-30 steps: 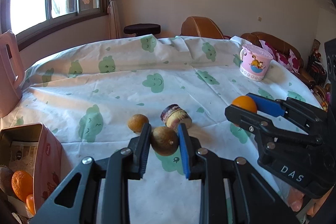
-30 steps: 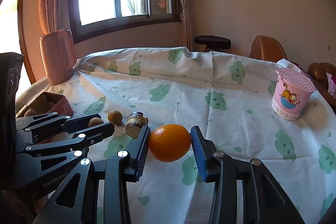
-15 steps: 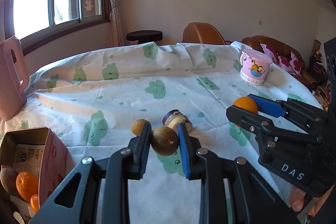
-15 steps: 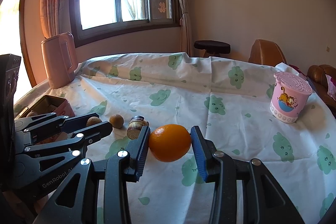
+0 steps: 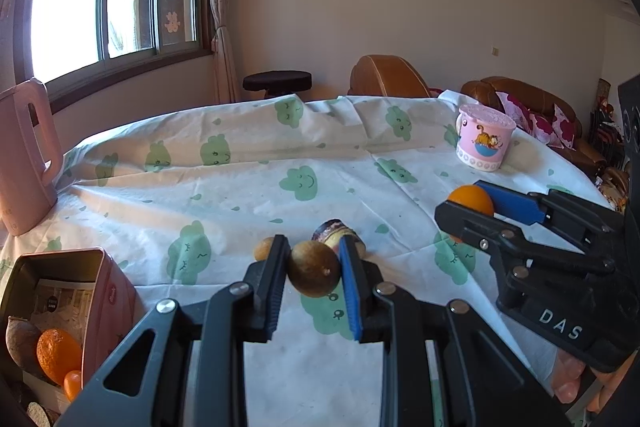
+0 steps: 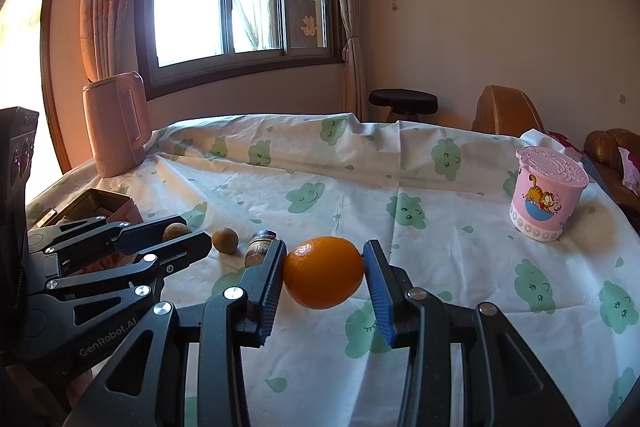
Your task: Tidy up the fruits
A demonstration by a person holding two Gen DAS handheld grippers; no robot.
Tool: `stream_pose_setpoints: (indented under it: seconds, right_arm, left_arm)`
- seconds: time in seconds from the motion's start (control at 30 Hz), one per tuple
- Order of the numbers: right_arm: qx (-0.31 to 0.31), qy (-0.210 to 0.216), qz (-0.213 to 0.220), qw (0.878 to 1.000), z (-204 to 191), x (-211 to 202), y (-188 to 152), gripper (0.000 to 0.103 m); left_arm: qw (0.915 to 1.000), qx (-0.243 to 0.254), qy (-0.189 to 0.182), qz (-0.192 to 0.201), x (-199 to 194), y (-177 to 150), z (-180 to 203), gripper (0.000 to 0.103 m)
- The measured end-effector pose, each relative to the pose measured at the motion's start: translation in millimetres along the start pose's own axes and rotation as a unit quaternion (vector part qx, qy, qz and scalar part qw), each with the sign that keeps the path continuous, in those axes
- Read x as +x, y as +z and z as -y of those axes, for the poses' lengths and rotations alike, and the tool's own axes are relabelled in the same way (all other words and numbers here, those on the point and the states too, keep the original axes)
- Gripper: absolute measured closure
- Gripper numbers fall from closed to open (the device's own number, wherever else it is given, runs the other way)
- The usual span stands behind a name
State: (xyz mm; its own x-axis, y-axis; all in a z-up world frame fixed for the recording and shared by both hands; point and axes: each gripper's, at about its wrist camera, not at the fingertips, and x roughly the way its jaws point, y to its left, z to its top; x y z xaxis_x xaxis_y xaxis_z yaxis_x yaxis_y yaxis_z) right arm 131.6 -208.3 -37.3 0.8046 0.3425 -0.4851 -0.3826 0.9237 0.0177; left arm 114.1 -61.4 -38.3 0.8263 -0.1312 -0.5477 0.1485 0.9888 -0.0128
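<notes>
Brown fruit (image 5: 314, 268): clamped in the left gripper (image 5: 313, 277), above the tablecloth (image 5: 240, 195).
Orange (image 6: 323, 271): gripped by the right gripper (image 6: 325, 277), clear of the cloth.
Nearby: second brown fruit (image 6: 225, 238) and a small jar (image 6: 259, 245) lying just beyond the fingers.
Tin box (image 5: 60, 303): left; only the left wrist view shows an orange fruit (image 5: 56, 353) inside.
Pink cup (image 6: 548, 203): well apart, right.

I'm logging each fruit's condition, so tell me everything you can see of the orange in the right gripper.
The orange is a bright, smooth-skinned, slightly oval fruit with a faint dimple at its upper left. It looks whole and unblemished. The right gripper is shut on it, one finger pressing each side, holding it above the cloud-print tablecloth. The left wrist view shows only its top past the fingers.
</notes>
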Motion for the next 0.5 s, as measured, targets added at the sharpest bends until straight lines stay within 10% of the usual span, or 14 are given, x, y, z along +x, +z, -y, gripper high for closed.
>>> stream_pose_setpoints:
  seconds: [0.5]
  right_arm:
    - [0.001,-0.003,0.025,1.000,1,-9,-1,0.061]
  left_arm:
    - [0.9996,-0.002,0.011,0.026,-11,0,0,0.076]
